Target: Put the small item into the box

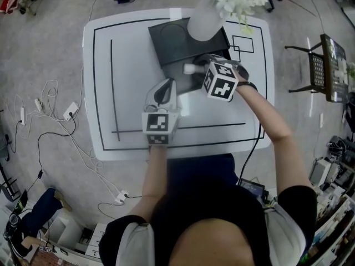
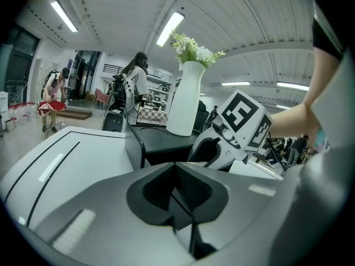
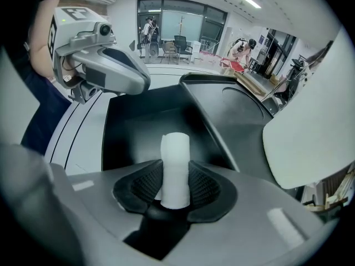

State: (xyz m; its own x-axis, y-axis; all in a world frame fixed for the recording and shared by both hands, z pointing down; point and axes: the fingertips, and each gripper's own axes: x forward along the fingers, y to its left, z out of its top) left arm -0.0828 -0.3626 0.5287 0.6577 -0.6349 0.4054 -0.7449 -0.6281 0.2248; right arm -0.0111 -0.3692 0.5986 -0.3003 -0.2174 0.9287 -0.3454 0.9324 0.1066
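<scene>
A white table (image 1: 100, 93) marked with thin black lines fills the middle of the head view, and the person stands at its near edge. At the far side of the table lies a black box (image 3: 138, 132), open, with its flat lid (image 3: 238, 101) spread out behind the hollow part. A white vase (image 2: 186, 98) of pale flowers stands upright on that lid.

The right gripper (image 3: 176, 193) points steeply down over the open hollow of the box. Its fingers (image 3: 206, 188) are set fairly wide apart and press from both sides on the small item (image 3: 175, 159), a short white cylinder held upright between the ribbed pads. The item is above the dark inside of the box; whether its lower end touches the floor of the box cannot be made out from these angles.

The left gripper (image 2: 180, 195) is just beside the box's near left corner, aimed only slightly downward across the table. Its fingers are closed together, with nothing between them.
</scene>
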